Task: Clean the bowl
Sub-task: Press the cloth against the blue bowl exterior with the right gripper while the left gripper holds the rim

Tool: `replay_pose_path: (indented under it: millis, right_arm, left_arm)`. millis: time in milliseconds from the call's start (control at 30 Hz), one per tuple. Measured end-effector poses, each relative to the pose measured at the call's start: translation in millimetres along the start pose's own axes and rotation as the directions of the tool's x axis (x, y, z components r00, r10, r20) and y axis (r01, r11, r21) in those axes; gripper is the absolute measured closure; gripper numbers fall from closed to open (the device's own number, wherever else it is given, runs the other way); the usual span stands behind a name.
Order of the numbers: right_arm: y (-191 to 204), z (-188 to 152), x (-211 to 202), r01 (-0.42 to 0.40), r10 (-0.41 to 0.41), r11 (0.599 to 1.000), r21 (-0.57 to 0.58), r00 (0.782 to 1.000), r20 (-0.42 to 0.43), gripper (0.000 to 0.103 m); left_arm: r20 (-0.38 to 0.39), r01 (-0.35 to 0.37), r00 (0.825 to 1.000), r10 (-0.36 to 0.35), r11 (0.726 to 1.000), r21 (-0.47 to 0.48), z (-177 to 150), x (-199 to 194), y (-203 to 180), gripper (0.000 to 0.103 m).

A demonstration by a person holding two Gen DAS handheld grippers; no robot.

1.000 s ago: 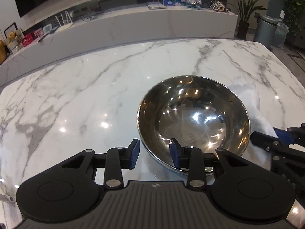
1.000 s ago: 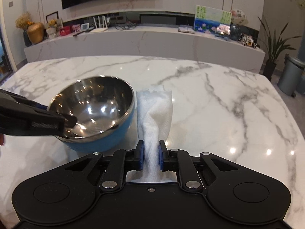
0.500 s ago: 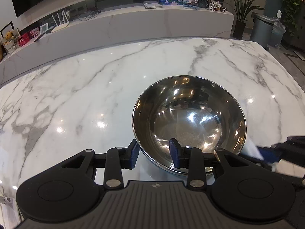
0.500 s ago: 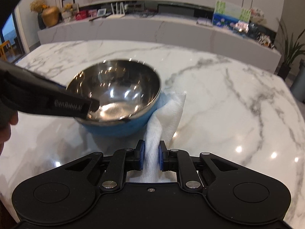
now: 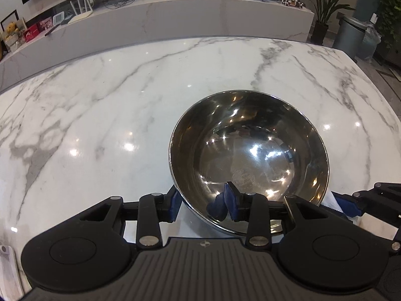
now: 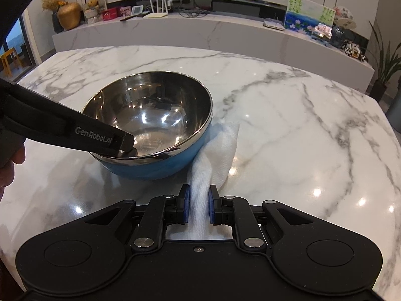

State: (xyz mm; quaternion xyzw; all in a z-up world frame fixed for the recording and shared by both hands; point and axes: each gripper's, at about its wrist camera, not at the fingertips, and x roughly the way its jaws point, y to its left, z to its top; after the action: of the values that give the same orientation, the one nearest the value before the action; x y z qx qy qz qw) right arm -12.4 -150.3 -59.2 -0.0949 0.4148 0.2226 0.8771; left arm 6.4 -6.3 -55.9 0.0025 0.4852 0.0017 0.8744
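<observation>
Bowl (image 6: 150,125): 1 pc, steel inside, blue outside, on marble table (image 6: 288,125). Paper towel (image 6: 215,148): 1, now touching bowl's side vs. apart 1 s ago. Left gripper (image 5: 201,207) clamps near rim; right gripper (image 6: 198,207) pinches towel.

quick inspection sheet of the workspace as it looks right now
surface: white marble table, glossy.
job's things: steel bowl, blue outside, upright; white paper towel against its side.
clutter: nothing seen on the table.
grippers: left gripper astride the bowl's near rim, one finger inside, one outside; right gripper shut on the paper towel.
cables: wires on the far counter.
surroundings: potted plant, bin.
</observation>
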Motion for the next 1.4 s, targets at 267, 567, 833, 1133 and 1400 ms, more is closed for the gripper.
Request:
replay_pose_path:
  millis: [267,567,833,1133,1400]
  right_arm:
    - [-10,7,-18,0.018,-0.02,1.0,0.019,0.996,0.089,0.09]
    - [-9,13,-22,0.018,-0.019,1.0,0.01,0.994,0.108,0.09]
    - [-3,11,-12,0.012,-0.011,1.0,-0.011,0.997,0.076,0.09]
    - [14,6,0,-0.021,0.022,0.997,-0.069,1.0,0.015,0.09]
    - [13,6,4,-0.017,0.017,0.998,-0.061,1.0,0.001,0.09]
  left_arm:
    - [0.03,-0.032,0.999,0.032,0.999,0.005,11,6,3,0.079]
    - [0.0,-0.043,0.999,0.043,0.999,-0.001,8,6,0,0.057]
    - [-0.037,0.002,0.999,-0.005,0.998,-0.064,7,7,5,0.054]
    - [-0.039,0.014,0.999,-0.016,0.999,-0.046,11,10,1,0.054]
    - [-0.074,0.031,0.997,-0.038,0.995,-0.095,9,8,7,0.053]
